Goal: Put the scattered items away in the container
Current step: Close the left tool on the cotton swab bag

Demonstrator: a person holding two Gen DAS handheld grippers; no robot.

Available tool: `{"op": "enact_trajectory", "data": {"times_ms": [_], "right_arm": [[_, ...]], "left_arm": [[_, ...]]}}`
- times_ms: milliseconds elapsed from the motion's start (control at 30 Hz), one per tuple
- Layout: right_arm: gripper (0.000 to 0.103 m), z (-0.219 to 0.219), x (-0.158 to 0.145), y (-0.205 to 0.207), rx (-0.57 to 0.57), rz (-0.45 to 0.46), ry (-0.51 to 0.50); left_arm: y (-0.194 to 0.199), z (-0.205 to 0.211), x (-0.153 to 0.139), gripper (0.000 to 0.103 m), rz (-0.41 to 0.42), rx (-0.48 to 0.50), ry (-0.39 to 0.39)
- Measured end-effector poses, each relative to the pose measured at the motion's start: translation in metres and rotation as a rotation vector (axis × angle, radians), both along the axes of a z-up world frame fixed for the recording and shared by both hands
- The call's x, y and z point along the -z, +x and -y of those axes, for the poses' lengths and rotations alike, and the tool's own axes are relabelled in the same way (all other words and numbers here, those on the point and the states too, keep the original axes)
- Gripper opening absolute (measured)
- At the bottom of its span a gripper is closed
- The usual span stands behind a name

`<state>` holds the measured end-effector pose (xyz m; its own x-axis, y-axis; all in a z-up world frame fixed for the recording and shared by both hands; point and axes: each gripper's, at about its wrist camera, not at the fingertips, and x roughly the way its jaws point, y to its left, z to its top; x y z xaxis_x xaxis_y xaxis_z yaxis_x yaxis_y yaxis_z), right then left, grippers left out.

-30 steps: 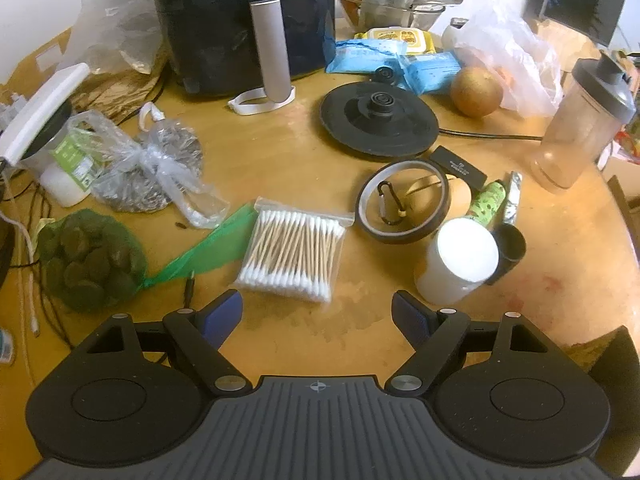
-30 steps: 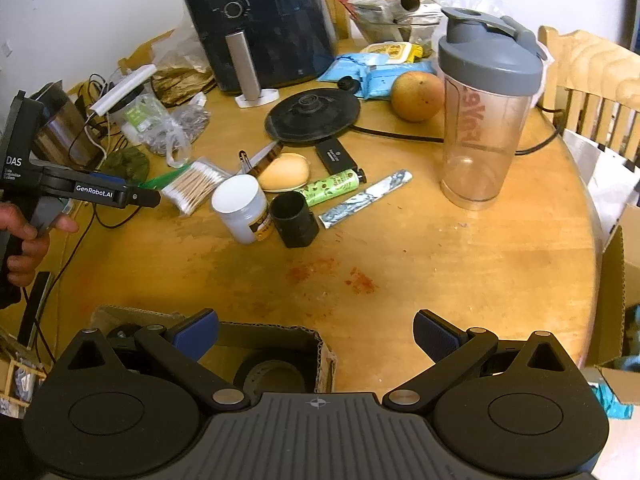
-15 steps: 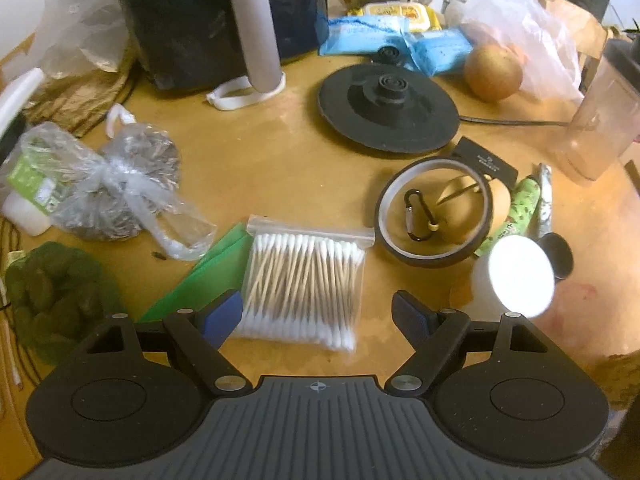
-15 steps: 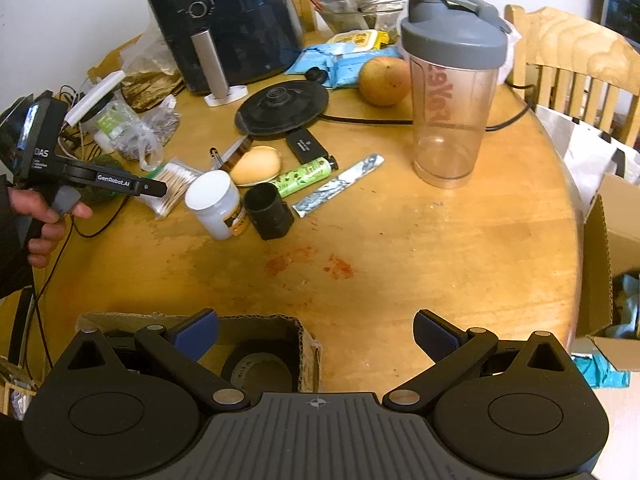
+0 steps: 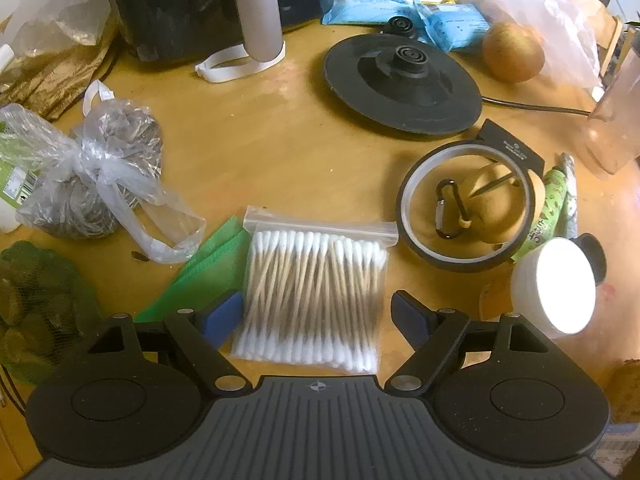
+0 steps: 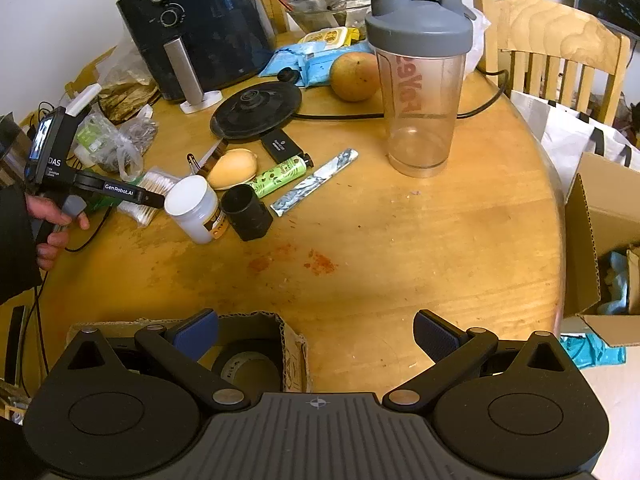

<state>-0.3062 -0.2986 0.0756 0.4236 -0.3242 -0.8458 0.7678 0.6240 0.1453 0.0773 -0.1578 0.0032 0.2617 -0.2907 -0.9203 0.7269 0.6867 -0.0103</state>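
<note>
A clear bag of cotton swabs (image 5: 316,284) lies on the wooden table. My left gripper (image 5: 316,314) is open, its two fingers on either side of the bag's near end. The bag also shows in the right wrist view (image 6: 154,190), under the left gripper (image 6: 154,200). Beside it are a white-lidded jar (image 5: 560,292), a tape ring (image 5: 466,204) around a carabiner, a green tube (image 5: 550,210), a foil stick (image 6: 316,186) and a black cup (image 6: 246,216). My right gripper (image 6: 316,332) is open and empty above a small cardboard box (image 6: 294,354) holding a roll of tape.
A black air fryer (image 6: 200,28), kettle base (image 5: 402,80), shaker bottle (image 6: 420,80), round fruit (image 5: 512,56), blue packets and plastic bags (image 5: 92,168) crowd the far table. A green net bag (image 5: 36,300) lies left. A chair (image 6: 560,56) and open carton (image 6: 600,240) stand right.
My left gripper has moved forward and down until its open fingers straddle the cotton swab bag. My right gripper stays over the cardboard box, drifting slightly.
</note>
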Motion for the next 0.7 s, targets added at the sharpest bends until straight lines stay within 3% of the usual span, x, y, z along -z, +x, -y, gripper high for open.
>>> {"op": "enact_trajectory", "data": {"times_ms": [33, 67, 200, 700], "right_arm": [[0.103, 0.0, 0.0, 0.0, 0.001, 0.0, -0.001], [0.103, 0.0, 0.0, 0.0, 0.001, 0.0, -0.001], [0.103, 0.0, 0.0, 0.002, 0.001, 0.003, -0.002], [0.103, 0.005, -0.005, 0.011, -0.058, 0.022, -0.004]], "left_arm": [[0.0, 0.0, 0.001, 0.077, 0.005, -0.001, 0.002], [0.0, 0.0, 0.001, 0.068, 0.012, -0.003, 0.008], [-0.001, -0.002, -0.002, 0.063, 0.008, -0.003, -0.001], [-0.018, -0.019, -0.027, 0.06, 0.036, -0.053, -0.078]]}}
